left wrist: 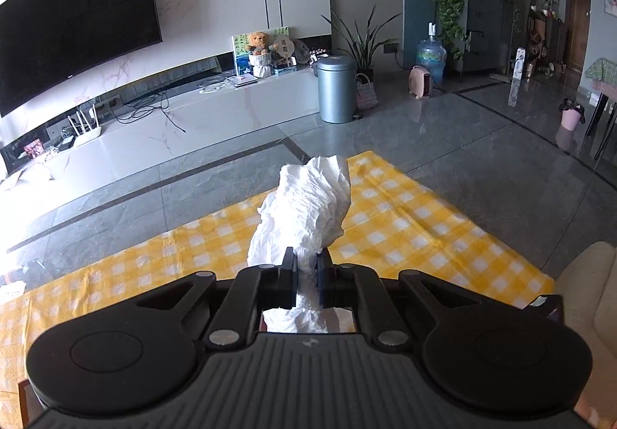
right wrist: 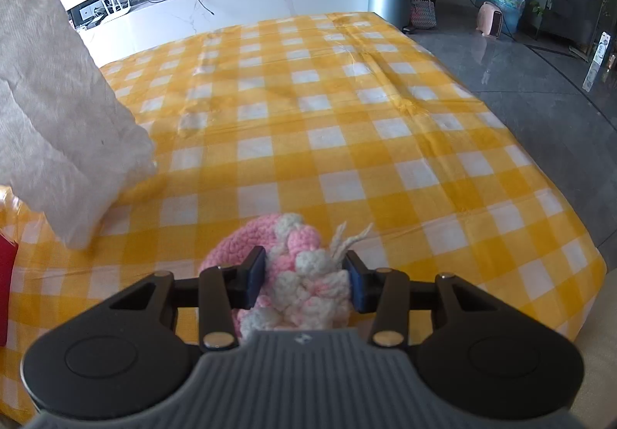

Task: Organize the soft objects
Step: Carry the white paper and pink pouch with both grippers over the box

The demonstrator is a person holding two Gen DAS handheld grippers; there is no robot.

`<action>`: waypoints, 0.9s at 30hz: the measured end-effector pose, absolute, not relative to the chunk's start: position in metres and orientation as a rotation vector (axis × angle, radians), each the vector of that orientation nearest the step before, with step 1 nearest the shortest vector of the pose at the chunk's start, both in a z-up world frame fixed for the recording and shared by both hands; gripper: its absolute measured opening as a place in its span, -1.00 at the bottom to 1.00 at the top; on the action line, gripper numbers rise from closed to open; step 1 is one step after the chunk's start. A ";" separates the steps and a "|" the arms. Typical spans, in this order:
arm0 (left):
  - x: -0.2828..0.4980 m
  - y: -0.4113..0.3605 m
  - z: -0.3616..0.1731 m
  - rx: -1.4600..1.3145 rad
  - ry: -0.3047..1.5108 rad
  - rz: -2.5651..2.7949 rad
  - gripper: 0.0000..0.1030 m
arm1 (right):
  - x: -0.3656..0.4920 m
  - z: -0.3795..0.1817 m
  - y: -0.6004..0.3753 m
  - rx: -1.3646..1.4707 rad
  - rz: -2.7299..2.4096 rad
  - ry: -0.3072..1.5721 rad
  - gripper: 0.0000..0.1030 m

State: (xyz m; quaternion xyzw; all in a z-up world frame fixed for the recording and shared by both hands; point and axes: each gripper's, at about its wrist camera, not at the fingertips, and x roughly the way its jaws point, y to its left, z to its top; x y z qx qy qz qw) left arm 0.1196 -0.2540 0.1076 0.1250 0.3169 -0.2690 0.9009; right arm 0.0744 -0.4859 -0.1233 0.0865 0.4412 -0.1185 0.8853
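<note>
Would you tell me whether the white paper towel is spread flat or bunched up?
Bunched up: the white paper towel hangs crumpled from the left tongs.

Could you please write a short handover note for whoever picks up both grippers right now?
Left gripper: jaws shut on a crumpled white cloth, held up above the yellow checked tablecloth.
Right gripper: jaws pressed against a pink and white knitted item at the near edge of the tablecloth; whether it is lifted or rests there cannot be told.
Done: both soft things are in the jaws.
Left: no bin or box for them is identifiable in either view, so find where they belong and set each one down. A red object shows at the right view's left edge.
</note>
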 end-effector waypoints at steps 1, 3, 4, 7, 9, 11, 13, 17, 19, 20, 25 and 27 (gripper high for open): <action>0.118 -0.254 0.112 0.249 0.653 -0.567 -0.80 | 0.074 -0.123 -0.486 0.179 -0.246 0.918 -0.14; 0.115 -0.253 0.121 0.229 0.632 -0.567 -0.80 | 0.074 -0.124 -0.486 0.176 -0.246 0.919 -0.14; 0.115 -0.252 0.125 0.227 0.623 -0.567 -0.80 | 0.074 -0.124 -0.485 0.175 -0.246 0.918 -0.14; 0.115 -0.245 0.140 0.200 0.590 -0.559 -0.79 | 0.074 -0.124 -0.487 0.183 -0.244 0.918 -0.14; 0.118 -0.237 0.149 0.166 0.583 -0.543 -0.79 | 0.073 -0.124 -0.488 0.190 -0.243 0.916 -0.14; 0.123 -0.234 0.151 0.154 0.584 -0.536 -0.79 | 0.073 -0.124 -0.489 0.194 -0.243 0.917 -0.16; 0.125 -0.236 0.143 0.170 0.608 -0.536 -0.79 | 0.074 -0.123 -0.490 0.200 -0.243 0.920 -0.16; 0.134 -0.243 0.094 0.184 0.783 -0.587 -0.79 | 0.072 -0.121 -0.491 0.201 -0.253 0.916 -0.17; 0.138 -0.248 0.061 0.194 0.880 -0.597 -0.79 | 0.071 -0.122 -0.492 0.204 -0.258 0.917 -0.17; 0.141 -0.250 0.040 0.207 0.930 -0.595 -0.79 | 0.071 -0.122 -0.493 0.207 -0.260 0.916 -0.17; 0.149 -0.268 -0.038 0.271 0.980 -0.490 -0.75 | 0.070 -0.122 -0.492 0.204 -0.261 0.919 -0.17; 0.151 -0.273 -0.061 0.277 0.929 -0.415 -0.65 | 0.071 -0.122 -0.491 0.193 -0.260 0.921 -0.17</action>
